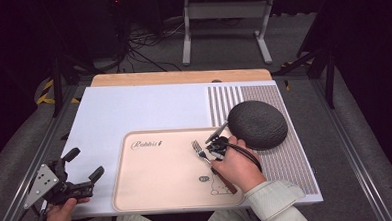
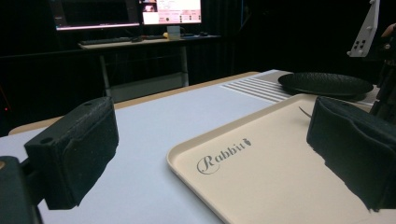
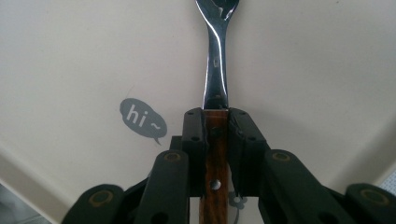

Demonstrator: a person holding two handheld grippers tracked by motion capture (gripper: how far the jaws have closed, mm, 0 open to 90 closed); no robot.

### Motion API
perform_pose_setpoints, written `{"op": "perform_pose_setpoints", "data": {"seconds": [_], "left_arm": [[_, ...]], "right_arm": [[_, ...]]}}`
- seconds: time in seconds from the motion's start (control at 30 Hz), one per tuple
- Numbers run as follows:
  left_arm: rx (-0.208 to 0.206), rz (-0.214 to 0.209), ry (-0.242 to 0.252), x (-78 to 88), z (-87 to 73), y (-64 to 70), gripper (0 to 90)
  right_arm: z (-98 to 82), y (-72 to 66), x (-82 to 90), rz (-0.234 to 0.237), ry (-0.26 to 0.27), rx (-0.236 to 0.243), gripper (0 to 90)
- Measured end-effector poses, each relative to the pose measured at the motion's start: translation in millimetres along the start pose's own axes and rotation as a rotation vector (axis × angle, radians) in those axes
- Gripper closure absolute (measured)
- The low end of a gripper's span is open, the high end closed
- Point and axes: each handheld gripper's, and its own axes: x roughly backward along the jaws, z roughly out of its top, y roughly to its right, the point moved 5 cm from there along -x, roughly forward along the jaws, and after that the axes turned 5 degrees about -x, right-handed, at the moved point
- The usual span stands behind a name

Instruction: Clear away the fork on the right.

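A fork [image 1: 200,150] with a steel head and a brown wooden handle lies low over the beige tray [image 1: 157,192], tines toward the far left. My right gripper [image 1: 211,160] is shut on it. In the right gripper view the two black jaws [image 3: 215,116] clamp the wooden handle [image 3: 215,144], and the steel neck [image 3: 215,60] runs on ahead over the tray. My left gripper [image 1: 84,168] rests at the table's near left corner, off the tray, open. Its pads [image 2: 74,149] stand wide apart with nothing between them.
A dark round plate [image 1: 257,124] sits on the striped mat [image 1: 286,161] right of the tray, close to my right hand. The tray carries "Rabbit" lettering [image 2: 222,156] and a "hi~" bubble [image 3: 142,119]. White table surface [image 1: 134,110] stretches beyond the tray.
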Motion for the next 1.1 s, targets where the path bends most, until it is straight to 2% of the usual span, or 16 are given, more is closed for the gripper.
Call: {"op": "perform_pose_setpoints", "data": {"seconds": [0.2,0.3,0.47,0.57,0.6,0.63,0.67,0.73,0.77,0.8,0.83,0.87,0.93,1.0,1.07,1.1], "left_arm": [[0.000,-0.001,-0.001,0.2,0.0,-0.3,2.7],[0.000,0.002,0.003,0.7,0.4,-0.5,2.7],[0.000,0.004,0.003,0.9,0.3,-0.9,2.8],[0.001,0.001,0.003,0.6,0.3,-0.2,2.7],[0.000,0.001,0.003,0.5,0.3,-0.1,2.7],[0.001,0.002,0.003,0.5,0.3,-0.1,2.8],[0.001,0.001,0.003,0.5,0.3,-0.2,2.7],[0.001,0.002,0.003,0.6,0.3,-0.2,2.7],[0.002,0.002,0.003,0.6,0.4,-0.2,2.7],[0.001,0.001,0.004,0.6,0.4,-0.2,2.8],[0.001,0.000,0.004,0.7,0.5,-0.2,2.8],[-0.001,0.001,0.004,0.8,0.5,-0.4,2.8],[0.000,0.002,0.004,0.8,0.4,-0.6,2.8],[0.001,0.003,0.004,0.9,0.3,-0.9,2.8],[0.000,0.002,0.004,0.9,0.4,-0.7,2.8],[0.000,0.002,0.004,0.9,0.4,-0.7,2.8]], "right_arm": [[0.5,1.5,-2.9,-0.004,0.000,0.014,77.9],[1.5,2.3,-2.7,-0.001,0.005,0.018,70.1],[3.1,2.2,0.7,-0.001,0.025,0.031,67.6],[6.5,1.7,7.6,0.002,0.070,0.060,72.9],[6.5,1.7,7.6,0.002,0.070,0.060,72.9],[8.2,1.3,11.3,-0.004,0.093,0.080,76.4],[11.7,0.3,17.3,-0.002,0.130,0.123,81.7],[14.9,-2.0,21.9,0.005,0.158,0.175,84.4],[14.9,-2.0,21.9,0.005,0.158,0.175,84.4],[16.9,-4.1,23.8,0.033,0.175,0.216,86.2],[20.4,-7.6,26.5,0.081,0.206,0.290,90.0],[21.6,-9.5,27.3,0.089,0.219,0.315,90.0],[22.4,-10.5,27.5,0.092,0.225,0.331,90.0],[26.1,-14.6,27.6,0.106,0.252,0.398,90.0],[28.1,-16.0,27.3,0.111,0.263,0.412,90.0],[29.4,-16.7,26.7,0.110,0.269,0.437,90.0]]}}
